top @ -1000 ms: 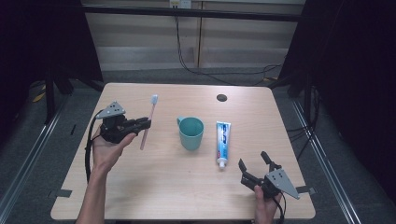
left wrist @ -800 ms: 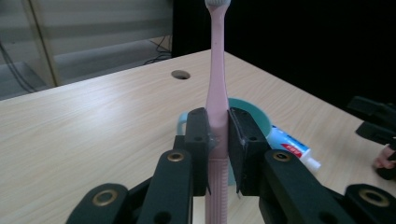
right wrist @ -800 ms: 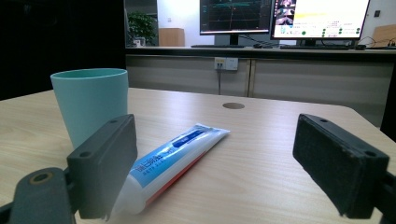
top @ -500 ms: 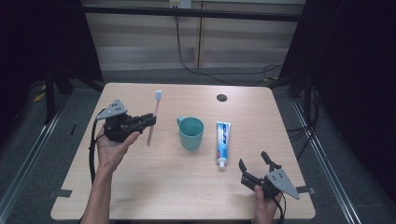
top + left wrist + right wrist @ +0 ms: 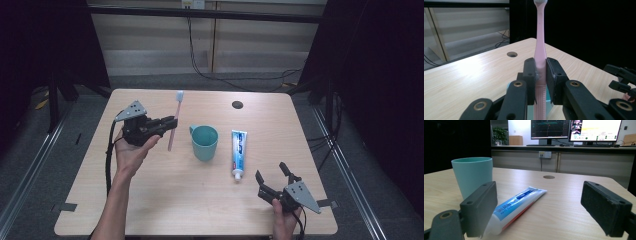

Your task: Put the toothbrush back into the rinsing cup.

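At about nine o'clock on the wooden table (image 5: 165, 200), the left gripper (image 5: 172, 123) is held above the surface, its jaws clamped tight on the lower handle of a pink toothbrush (image 5: 173, 120). The toothbrush stands nearly upright in the left gripper view, bristle end at twelve o'clock. Just beside it, toward three o'clock and near the table's centre, a teal cup (image 5: 205, 142) stands upright with its handle turned toward the toothbrush. Farther toward three o'clock, a blue-and-white toothpaste tube (image 5: 238, 152) lies flat, apart from the cup, its cap end pointing toward six o'clock. At roughly five o'clock, near the table's front edge, the right gripper (image 5: 274, 179) sits in the person's hand with its jaws spread wide and nothing between them, aimed at the tube's cap end.
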Demonstrator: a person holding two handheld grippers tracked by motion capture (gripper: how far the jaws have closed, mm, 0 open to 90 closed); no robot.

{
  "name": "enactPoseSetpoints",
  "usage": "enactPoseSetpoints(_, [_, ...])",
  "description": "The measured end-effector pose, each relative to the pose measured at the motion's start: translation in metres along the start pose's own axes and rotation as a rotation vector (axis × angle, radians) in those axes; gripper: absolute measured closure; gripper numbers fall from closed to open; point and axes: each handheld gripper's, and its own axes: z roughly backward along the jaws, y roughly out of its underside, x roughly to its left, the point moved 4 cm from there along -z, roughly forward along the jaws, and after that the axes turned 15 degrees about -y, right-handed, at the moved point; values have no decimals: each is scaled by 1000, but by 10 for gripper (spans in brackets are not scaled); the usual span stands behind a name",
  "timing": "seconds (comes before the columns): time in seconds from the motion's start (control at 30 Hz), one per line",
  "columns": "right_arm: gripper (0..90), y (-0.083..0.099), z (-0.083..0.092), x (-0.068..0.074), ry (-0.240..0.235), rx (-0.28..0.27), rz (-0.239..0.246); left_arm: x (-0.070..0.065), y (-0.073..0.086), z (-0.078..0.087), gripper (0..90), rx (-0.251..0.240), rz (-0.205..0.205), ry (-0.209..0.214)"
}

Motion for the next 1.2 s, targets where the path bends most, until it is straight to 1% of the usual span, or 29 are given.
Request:
enactPoseSetpoints(0.07, [131,0,0,0,-2,2,3,-2,2,-3,788,1,-5,4])
enactPoseSetpoints(0.13, [131,0,0,0,-2,2,3,-3,3,-6,789,-1,0,9])
enactPoseSetpoints(0.17, [131,0,0,0,-2,2,3,-4,2,-7,789,-6,7,11])
enactPoseSetpoints(0.23, [131,0,0,0,-3,2,3,-5,1,-7,788,-7,8,10])
enactPoseSetpoints(0.37, [132,0,0,0,-6,4,2,-8,-2,-9,788,-25,0,9])
enactPoseSetpoints(0.43, [132,0,0,0,-8,6,3,-8,-2,-10,789,-27,11,15])
enactPoseSetpoints(0.57, [132,0,0,0,-8,6,4,-8,-2,-11,788,-26,12,16])
enactPoseSetpoints(0.73, [132,0,0,0,-7,5,2,-10,-3,-17,789,-32,25,20])
enactPoseSetpoints(0.8, [132,0,0,0,-7,5,1,-11,-4,-20,789,-25,19,21])
enactPoseSetpoints(0.87, [132,0,0,0,-7,3,0,-14,-5,-26,789,-21,24,24])
enactPoseSetpoints(0.9, [132,0,0,0,-7,3,0,-14,-5,-26,788,-21,24,24])
enactPoseSetpoints(0.97, [132,0,0,0,-6,3,0,-16,-7,-29,789,-18,15,25])
enactPoseSetpoints(1.1, [132,0,0,0,-5,4,-2,-22,-15,-37,788,-27,4,36])
enactPoseSetpoints(1.2, [132,0,0,0,-5,4,-2,-24,-18,-40,789,-28,-2,37])
